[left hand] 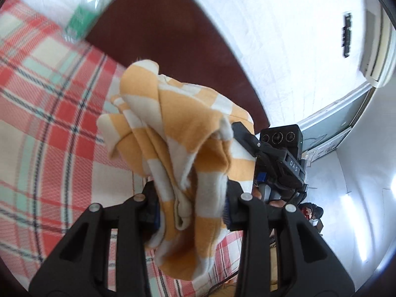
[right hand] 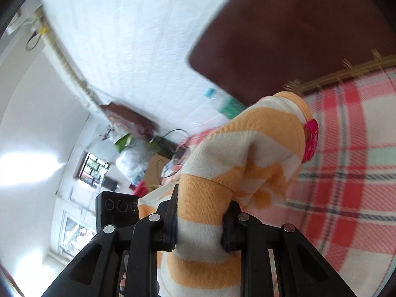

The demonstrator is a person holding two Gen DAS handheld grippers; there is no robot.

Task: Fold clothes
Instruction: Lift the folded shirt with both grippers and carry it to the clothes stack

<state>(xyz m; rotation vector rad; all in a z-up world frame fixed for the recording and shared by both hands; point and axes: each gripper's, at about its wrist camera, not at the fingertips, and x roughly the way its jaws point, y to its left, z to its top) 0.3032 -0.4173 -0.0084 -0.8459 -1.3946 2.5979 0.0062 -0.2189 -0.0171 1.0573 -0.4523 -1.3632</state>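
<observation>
Both grippers are clamped on the same orange-and-white striped garment (left hand: pixel 188 133), which is lifted off the plaid bedspread (left hand: pixel 49 104) and hangs bunched in the air between them. The left gripper (left hand: pixel 191 208) pinches a thick wad of folded layers; the right gripper (right hand: pixel 199 225) has its jaws closed on a striped band of the cloth, with a pink label (right hand: pixel 311 139) showing near what looks like the neckline. The step in hand seems to be carrying or shaking out the garment above the bed, though whether this precedes spreading it flat or follows a fold cannot be told. Any next move calls for keeping both pinches firm while drawing the grippers apart, so the cloth hangs taut and uncrumpled before it meets the bedspread, clear of the dark headboard (left hand: pixel 173 37) and the blurred bottle (left hand: pixel 85 12).
</observation>
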